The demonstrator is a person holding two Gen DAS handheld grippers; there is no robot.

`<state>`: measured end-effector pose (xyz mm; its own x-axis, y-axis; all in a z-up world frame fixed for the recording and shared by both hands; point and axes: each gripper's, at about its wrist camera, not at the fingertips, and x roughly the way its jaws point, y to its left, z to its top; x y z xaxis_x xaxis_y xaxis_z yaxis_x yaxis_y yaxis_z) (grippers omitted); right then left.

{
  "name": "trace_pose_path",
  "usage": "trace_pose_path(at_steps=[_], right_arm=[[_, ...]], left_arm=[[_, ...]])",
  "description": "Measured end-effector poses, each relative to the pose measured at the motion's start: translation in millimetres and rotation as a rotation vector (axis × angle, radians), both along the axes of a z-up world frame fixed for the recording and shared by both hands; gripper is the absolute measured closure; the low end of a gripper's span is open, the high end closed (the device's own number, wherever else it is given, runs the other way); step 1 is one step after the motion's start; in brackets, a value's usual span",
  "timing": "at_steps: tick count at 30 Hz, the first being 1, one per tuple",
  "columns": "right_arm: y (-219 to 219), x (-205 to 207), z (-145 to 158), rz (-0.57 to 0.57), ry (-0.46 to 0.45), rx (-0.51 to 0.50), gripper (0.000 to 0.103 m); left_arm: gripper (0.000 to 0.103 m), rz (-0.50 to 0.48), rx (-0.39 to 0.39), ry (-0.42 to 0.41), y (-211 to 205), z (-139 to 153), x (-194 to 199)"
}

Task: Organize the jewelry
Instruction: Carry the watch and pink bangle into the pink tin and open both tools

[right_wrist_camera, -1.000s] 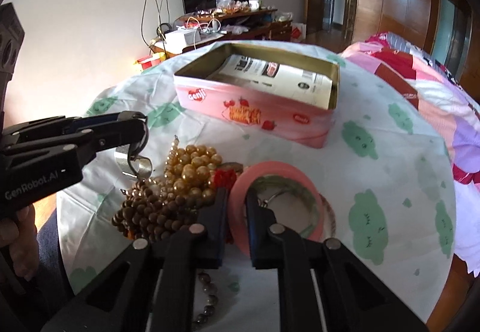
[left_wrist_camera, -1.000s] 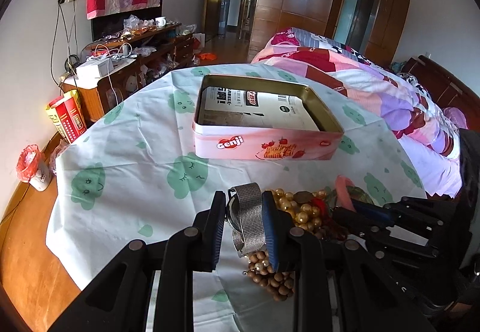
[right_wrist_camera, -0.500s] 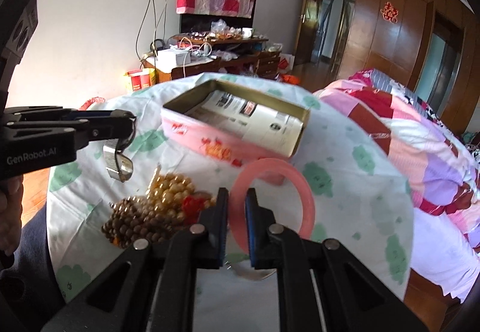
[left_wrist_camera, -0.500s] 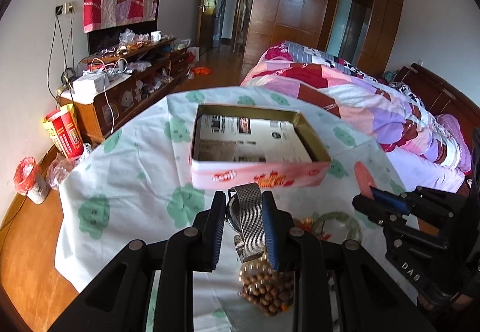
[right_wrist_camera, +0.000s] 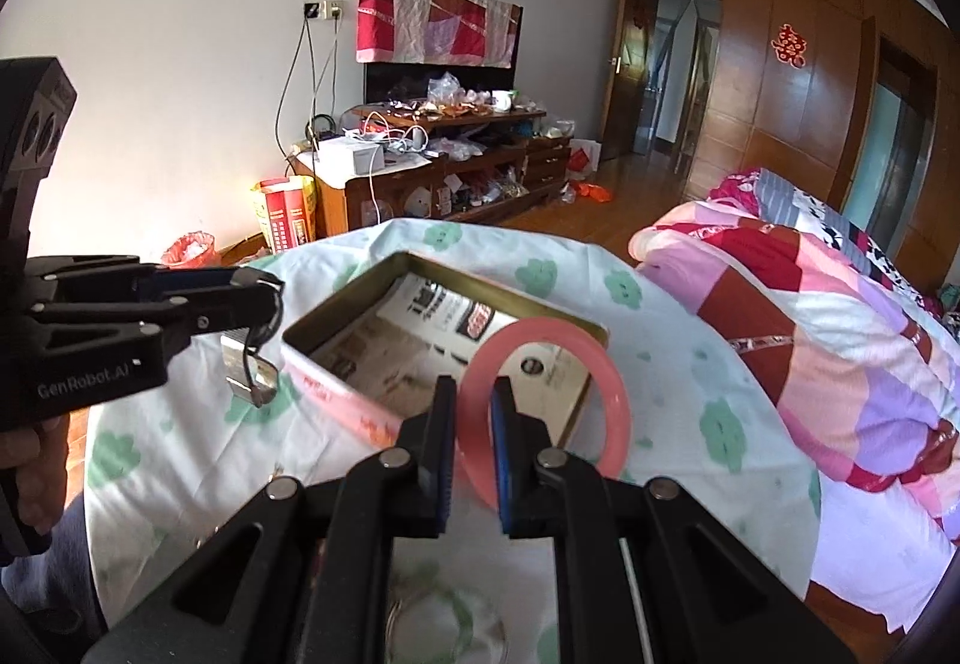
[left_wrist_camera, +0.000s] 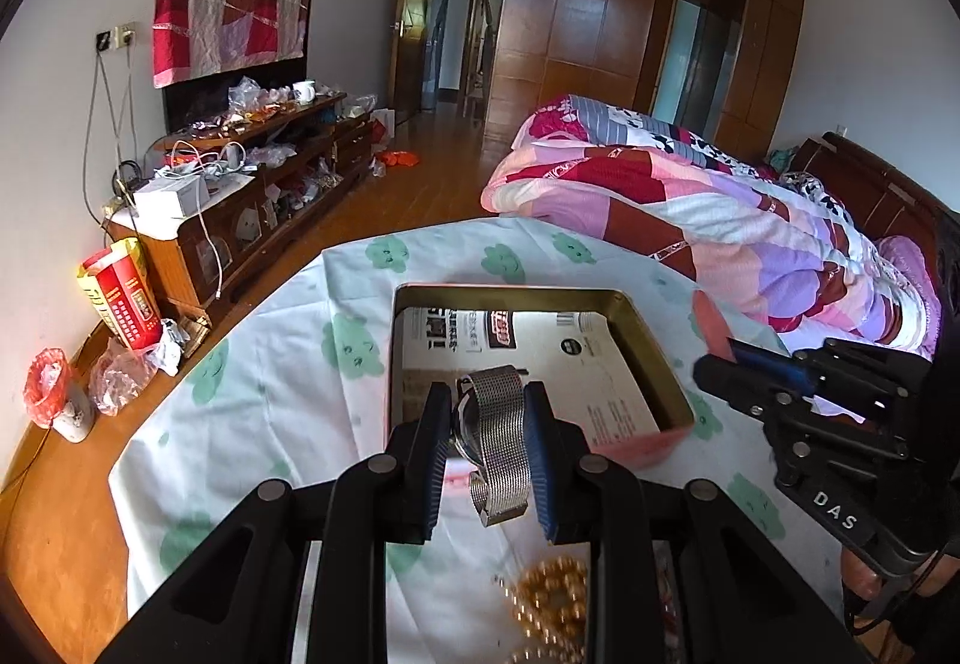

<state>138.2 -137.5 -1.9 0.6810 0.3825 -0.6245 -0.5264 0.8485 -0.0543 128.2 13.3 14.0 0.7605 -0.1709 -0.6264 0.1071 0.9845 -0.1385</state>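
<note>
My left gripper (left_wrist_camera: 486, 400) is shut on a silver mesh-band watch (left_wrist_camera: 501, 442), held in the air over the near wall of the open pink tin (left_wrist_camera: 636, 328). In the right wrist view the watch (right_wrist_camera: 246, 370) hangs from the left gripper (right_wrist_camera: 273, 292) just left of the tin (right_wrist_camera: 336, 316). Between the blue pads of my right gripper (right_wrist_camera: 474, 385) sits a pink bangle (right_wrist_camera: 609, 382), gripped and lifted in front of the tin's near edge. The tin holds only a printed paper liner. Gold beads (left_wrist_camera: 552, 598) lie on the cloth below the left gripper.
The table wears a white cloth with green clouds (left_wrist_camera: 288, 394). A green bangle (right_wrist_camera: 465, 625) lies on it under the right gripper. A bed with a patchwork quilt (left_wrist_camera: 720, 208) stands right of the table, a cluttered wooden cabinet (left_wrist_camera: 252, 184) at the left wall.
Both grippers have risen and moved forward toward the tin, carrying the watch and the pink bangle. The bead pile has slipped low or out of both views.
</note>
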Motion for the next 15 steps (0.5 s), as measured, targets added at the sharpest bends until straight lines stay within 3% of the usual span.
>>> trace_pose_path(at_steps=[15], right_arm=[[19.3,59.8,-24.5,0.017,0.044,0.01,0.09]], left_arm=[[0.078,0.008,0.02,0.053,-1.8,-19.1,60.8]])
